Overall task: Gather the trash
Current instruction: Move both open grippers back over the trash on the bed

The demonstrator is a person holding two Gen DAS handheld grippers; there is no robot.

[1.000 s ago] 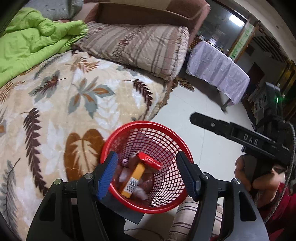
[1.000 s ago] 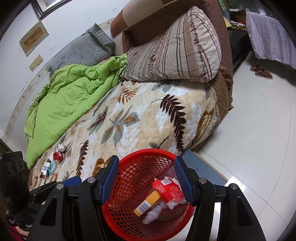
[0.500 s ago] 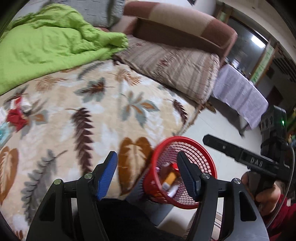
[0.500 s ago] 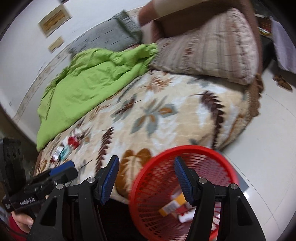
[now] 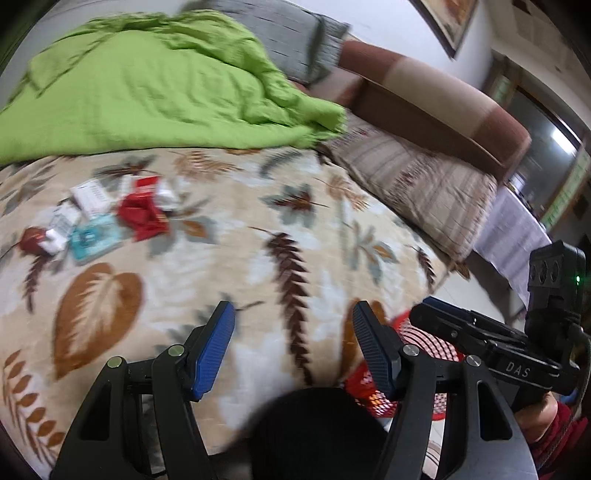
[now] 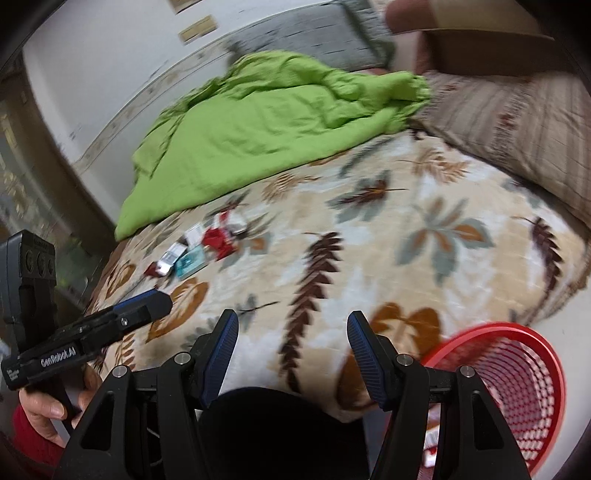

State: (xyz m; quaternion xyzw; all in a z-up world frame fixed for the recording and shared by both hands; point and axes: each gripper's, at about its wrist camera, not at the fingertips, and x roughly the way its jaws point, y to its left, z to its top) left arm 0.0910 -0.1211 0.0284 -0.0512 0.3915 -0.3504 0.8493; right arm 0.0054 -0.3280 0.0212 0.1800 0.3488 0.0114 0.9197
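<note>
A small pile of trash lies on the leaf-patterned bedspread (image 5: 258, 258): a red crumpled wrapper (image 5: 142, 214), a teal packet (image 5: 94, 240), white boxes (image 5: 90, 197). The pile also shows in the right wrist view (image 6: 207, 247). My left gripper (image 5: 291, 347) is open and empty over the bed's near edge, well short of the pile. My right gripper (image 6: 291, 343) is open and empty, also over the bed edge. The red mesh basket (image 6: 517, 373) stands on the floor at the bed's side, with some trash inside; in the left view it (image 5: 424, 343) is partly hidden behind the right gripper.
A green quilt (image 5: 147, 92) covers the far side of the bed. A striped pillow (image 5: 417, 184) and brown headboard (image 5: 443, 107) lie at the right. A grey pillow (image 6: 306, 33) is against the wall. A table with a lilac cloth (image 5: 517, 236) stands on the floor beyond.
Both grippers have swung left, away from the basket and toward the bed. The trash pile has come into view ahead. Both stay open and empty.
</note>
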